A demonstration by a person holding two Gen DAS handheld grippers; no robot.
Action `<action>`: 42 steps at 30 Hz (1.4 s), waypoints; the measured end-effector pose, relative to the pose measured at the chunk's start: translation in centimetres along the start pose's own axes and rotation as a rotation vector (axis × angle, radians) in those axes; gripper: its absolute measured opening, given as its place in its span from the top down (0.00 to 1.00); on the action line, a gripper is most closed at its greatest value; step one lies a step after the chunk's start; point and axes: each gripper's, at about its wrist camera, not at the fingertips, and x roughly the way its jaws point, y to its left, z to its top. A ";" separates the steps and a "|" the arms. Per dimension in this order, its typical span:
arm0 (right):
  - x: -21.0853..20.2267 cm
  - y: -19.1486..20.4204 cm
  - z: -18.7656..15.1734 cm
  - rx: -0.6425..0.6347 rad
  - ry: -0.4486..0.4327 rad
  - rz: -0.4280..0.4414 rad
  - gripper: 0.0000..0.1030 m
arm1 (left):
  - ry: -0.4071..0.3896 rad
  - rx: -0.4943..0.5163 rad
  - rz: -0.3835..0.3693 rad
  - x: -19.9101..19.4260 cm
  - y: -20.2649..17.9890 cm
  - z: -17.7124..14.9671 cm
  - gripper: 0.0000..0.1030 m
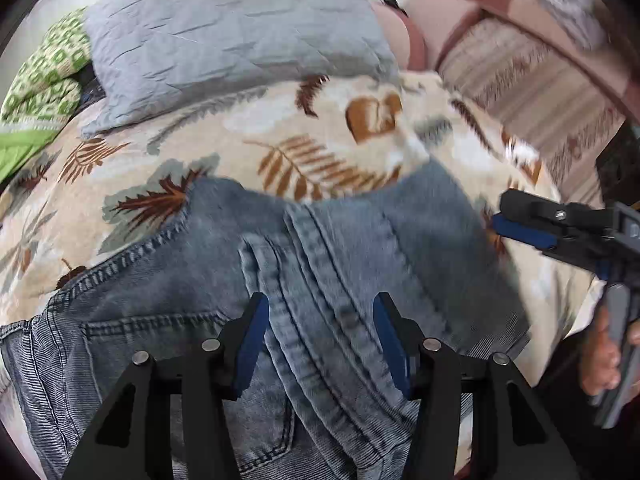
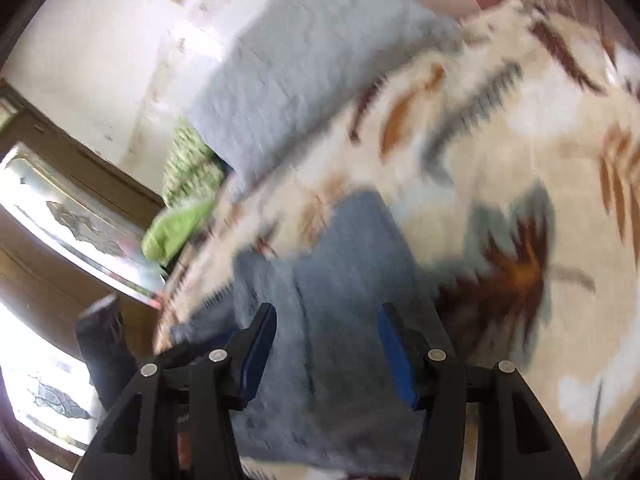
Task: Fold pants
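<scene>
A: Two grippers, both mine. How do they stand?

B: My left gripper [image 1: 318, 312] has its jaws parted with nothing clamped; the jeans [image 1: 248, 264] lie directly under and ahead of it, a stitched seam running between the blue pads [image 1: 250, 344] without touching them. My right gripper [image 2: 328, 328] is also spread, and denim fills the gap below it, though the view is too blurred to show contact.

A: Where are the jeans overall?

B: Spread on the leaf-print blanket [image 1: 280, 128], reaching from beneath my left fingers out to the right gripper, which hangs at their far-right edge, a hand [image 1: 604, 352] on its handle.

A: And beyond?

B: Past the denim, bare blanket; then a grey pillow [image 1: 236, 36], with a green patterned cloth [image 1: 44, 76] to its left.
</scene>
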 end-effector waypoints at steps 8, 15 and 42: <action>6.6 0.7 3.3 0.067 0.140 0.060 0.45 | 0.089 -0.078 0.052 2.1 0.2 0.0 0.46; 8.2 -1.5 3.0 0.167 0.240 0.037 0.46 | 0.145 -0.101 0.113 3.2 -0.4 0.1 0.45; -5.3 11.1 -4.7 -0.442 -0.244 -0.118 0.41 | -0.284 -0.313 0.586 -13.3 7.7 -5.9 0.11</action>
